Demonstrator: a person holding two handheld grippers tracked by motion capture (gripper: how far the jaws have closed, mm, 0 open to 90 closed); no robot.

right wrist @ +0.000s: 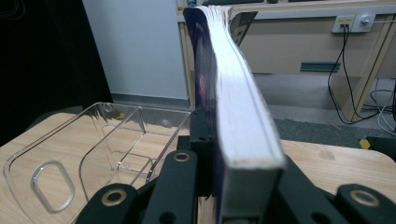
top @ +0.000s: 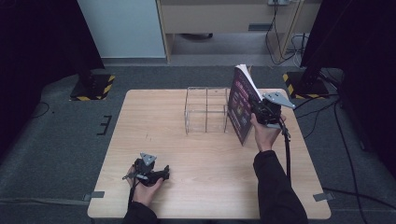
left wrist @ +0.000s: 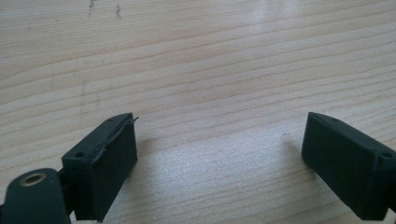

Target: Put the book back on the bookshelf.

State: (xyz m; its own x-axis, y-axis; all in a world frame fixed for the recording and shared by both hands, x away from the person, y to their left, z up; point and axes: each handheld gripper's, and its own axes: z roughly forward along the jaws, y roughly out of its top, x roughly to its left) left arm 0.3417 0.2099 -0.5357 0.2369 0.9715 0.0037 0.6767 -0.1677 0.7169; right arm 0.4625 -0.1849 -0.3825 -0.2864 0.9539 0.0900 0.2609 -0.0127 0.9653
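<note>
in the high view the left gripper [top: 164,174] lies low at the near left of the wooden table [top: 196,158], held in the person's left hand [top: 145,186], pointing toward the right across the boards. in the left gripper view its two black jaws stand wide apart with nothing but bare wood grain between them, and they seem to sit just above the surface, though whether they touch it cannot be told from here

farther out on the right side, the person's right hand [top: 263,134], in a dark sleeve [top: 275,186], holds the right gripper [top: 251,110] raised over the table, its grey three-cornered plate on top and its cable trailing back toward the near edge. its jaws are clamped on a thick book [top: 243,105] with a dark purple cover, held upright on edge and leaning a little. in the right gripper view the book [right wrist: 243,121] rises straight up between the jaws, white page edges facing the camera, purple cover to the left

just beside the book, on its left in the high view, stands a clear plastic organiser [top: 206,110] with divided compartments, at the far middle of the table. the book is near its right wall, and whether they touch is hard to say

beyond the table lie grey carpet, a pale wooden desk [top: 224,18] and loose cables
</note>
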